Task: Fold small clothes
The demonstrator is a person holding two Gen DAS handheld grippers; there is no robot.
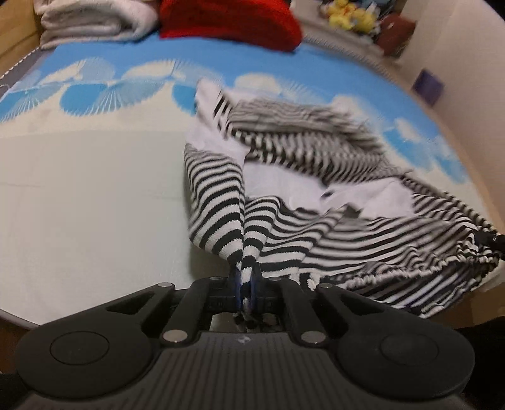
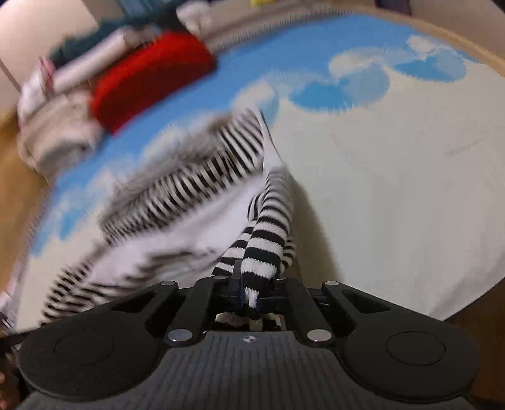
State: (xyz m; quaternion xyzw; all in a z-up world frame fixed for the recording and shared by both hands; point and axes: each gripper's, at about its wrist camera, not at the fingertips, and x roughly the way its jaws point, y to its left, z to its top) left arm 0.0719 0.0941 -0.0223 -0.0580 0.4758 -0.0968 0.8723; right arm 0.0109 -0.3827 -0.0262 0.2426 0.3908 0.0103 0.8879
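Left wrist view is showing the left tool [image 1: 244,280] pinching one bunched edge of the striped cloth [image 1: 315,202], with its two jaws squeezed tight on the fabric. In the right wrist view the right tool [image 2: 254,284] is doing the same thing, gripping another bunched bit of the same striped cloth [image 2: 189,195]. The cloth is stretching out ahead of both tools and lying partly on the bed [image 1: 94,189], with folds and a white inside part showing. It is looking soft, thin and light, so I think it is going to flop and sag wherever nothing is holding it. It is not going to break, but a thin edge could slip out of a pinch if it is tugged hard. The stretchy gathered band [image 1: 394,271] to the right of the left tool looks like a thicker, safer place to hold. Much of the cloth is looking blurry, so its exact shape is hard to tell. To the left of the left tool the bed is flat and bare, giving good room to lay the cloth down. Far ahead of that tool a red cloth [image 1: 230,22] and a white towel [image 1: 94,22] are sitting, well apart from the striped cloth. The near edge of the bed is just beside both tools, so the cloth could slide off there.
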